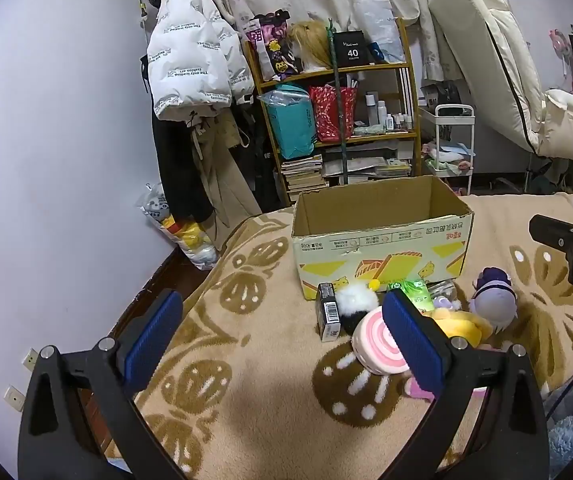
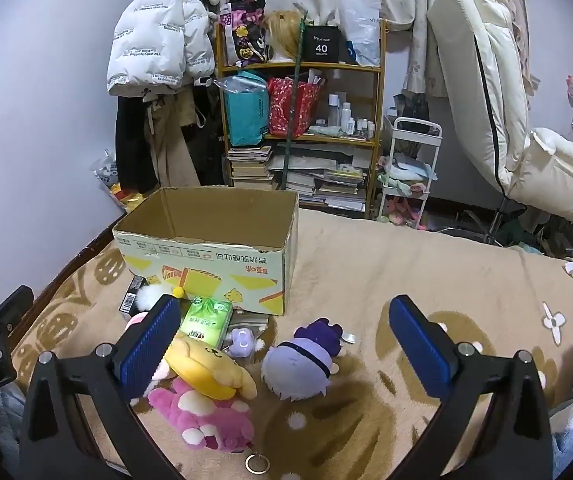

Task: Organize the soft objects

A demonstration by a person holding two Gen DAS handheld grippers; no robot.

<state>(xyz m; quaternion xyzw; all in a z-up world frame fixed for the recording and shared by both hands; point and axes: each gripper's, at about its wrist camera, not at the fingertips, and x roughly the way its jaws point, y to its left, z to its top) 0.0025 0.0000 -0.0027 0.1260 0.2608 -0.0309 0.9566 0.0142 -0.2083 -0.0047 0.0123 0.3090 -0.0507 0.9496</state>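
Observation:
An open cardboard box [image 1: 382, 236] [image 2: 210, 256] stands on the beige blanket, and no toy shows inside it. Soft toys lie in front of it: a purple plush [image 2: 300, 364] [image 1: 494, 304], a yellow plush [image 2: 206, 368] [image 1: 462, 326], a pink fluffy plush [image 2: 202, 416], a pink swirl cushion [image 1: 374, 344] and a white-and-black pom plush [image 1: 356, 304]. My left gripper [image 1: 282, 340] is open and empty, left of the pile. My right gripper [image 2: 286, 344] is open and empty, above the purple plush.
A green tissue pack [image 2: 206, 318], a small black box [image 1: 328, 314] and a small lilac charm [image 2: 240, 340] lie among the toys. A key ring [image 2: 257, 463] lies near me. A cluttered shelf [image 1: 338, 108], hanging coats [image 1: 194, 72] and a white cart [image 2: 410, 172] stand beyond the bed.

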